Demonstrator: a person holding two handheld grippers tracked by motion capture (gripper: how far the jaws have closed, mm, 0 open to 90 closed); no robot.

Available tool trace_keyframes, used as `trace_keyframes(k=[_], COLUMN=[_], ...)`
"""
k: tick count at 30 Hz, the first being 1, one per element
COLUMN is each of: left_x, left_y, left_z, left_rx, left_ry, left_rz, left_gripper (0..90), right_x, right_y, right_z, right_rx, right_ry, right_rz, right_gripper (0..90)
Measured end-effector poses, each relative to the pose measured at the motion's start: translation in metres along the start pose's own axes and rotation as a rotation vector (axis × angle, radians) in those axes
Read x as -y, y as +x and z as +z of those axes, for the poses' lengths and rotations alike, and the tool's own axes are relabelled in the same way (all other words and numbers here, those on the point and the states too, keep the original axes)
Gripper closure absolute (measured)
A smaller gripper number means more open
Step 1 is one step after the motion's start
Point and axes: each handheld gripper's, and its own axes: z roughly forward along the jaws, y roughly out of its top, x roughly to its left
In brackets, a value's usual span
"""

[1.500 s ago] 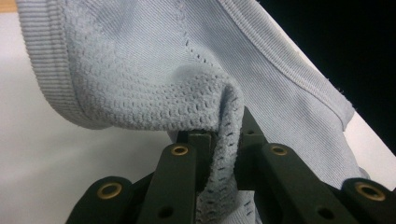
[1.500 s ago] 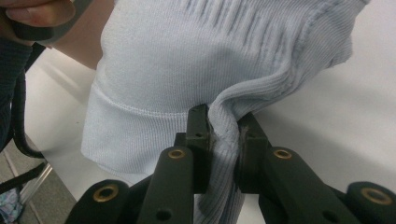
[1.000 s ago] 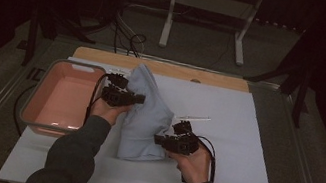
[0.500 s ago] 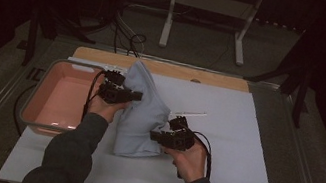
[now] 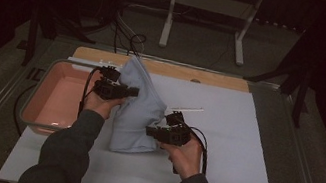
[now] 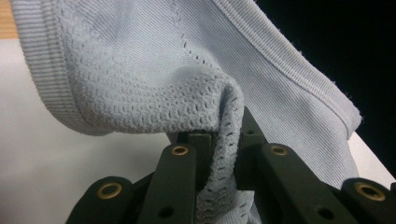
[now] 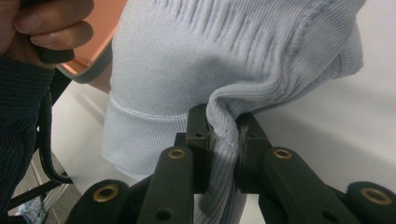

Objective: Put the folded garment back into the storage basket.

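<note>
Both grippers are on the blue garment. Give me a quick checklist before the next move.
1. Left gripper clamped on the blue garment: ok.
2. Right gripper clamped on the garment's ribbed edge: ok.
3. Garment clear of the pink tray: ok; it lies beside the tray on the white mat.
4. Mat bare to the right of the garment: ok, apart from a thin white stick.
5. Lower end resting on the mat: ok.
</note>
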Motion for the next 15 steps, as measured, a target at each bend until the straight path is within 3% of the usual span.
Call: trace_keyframes(k=[10,15], left_x=[-0.007,-0.010], left_y=[0.005,0.009], left_z=[-0.007,-0.010], left_rx=[-0.001,0.003], left_ry=[-0.007,-0.028], left_rz=[0.010,-0.009], left_gripper=[82.6,82.6], right_x=[-0.009,-0.015], right_y=[0.004,0.005], right_z=[0.004,0.004], right_rx=[-0.006,-0.010], right_ry=[-0.009,-0.016], right_rz=[-0.004,-0.001], right_gripper=[79.2,79.3])
